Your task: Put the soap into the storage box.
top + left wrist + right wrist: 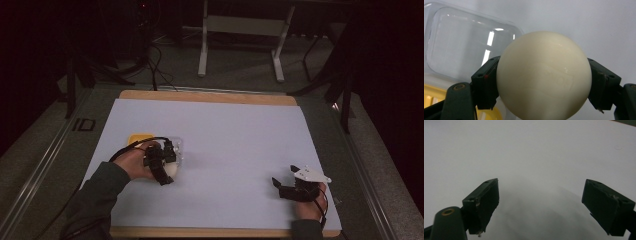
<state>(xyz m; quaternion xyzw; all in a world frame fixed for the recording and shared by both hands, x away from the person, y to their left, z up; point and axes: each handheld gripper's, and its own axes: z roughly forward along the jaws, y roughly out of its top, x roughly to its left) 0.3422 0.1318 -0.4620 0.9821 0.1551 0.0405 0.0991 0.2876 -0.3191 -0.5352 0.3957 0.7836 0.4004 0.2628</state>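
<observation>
Wood table [210,96] w/ white sheet [225,150], container [176,146].

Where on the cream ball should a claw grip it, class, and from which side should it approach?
Across its widest girth, one pad on each opposite side, as the left claw holds the cream ball now. It is round and smooth, so off-centre pads would probably slip. Approach from above, clear of the clear plastic container beside it.

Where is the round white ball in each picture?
High view: the white ball peeks out at lower left, under the left gripper.
Left gripper view: it sits in the middle, squeezed between the two black jaws.
Right gripper view: open jaws over the white sheet.
Shared landmark: that white sheet.
</observation>
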